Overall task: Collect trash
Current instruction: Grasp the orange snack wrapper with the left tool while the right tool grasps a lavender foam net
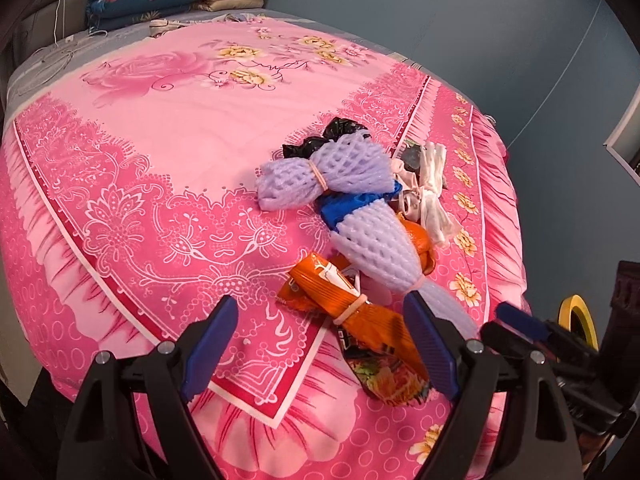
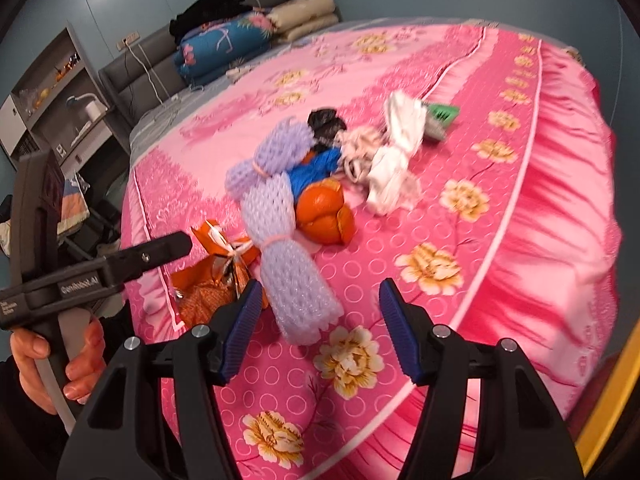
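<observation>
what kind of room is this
Most likely a bedroom: a bed under a pink floral bedspread, folded quilts stacked against a padded grey headboard, and a shelf unit beside it.

A bed with a pink floral bedspread (image 1: 192, 128) fills the room. Blue-grey walls (image 1: 460, 32) rise behind. At eleven o'clock, folded quilts (image 2: 224, 48) are stacked against a grey padded headboard (image 2: 136, 64); at nine o'clock stands a shelf unit (image 2: 52, 92).
</observation>
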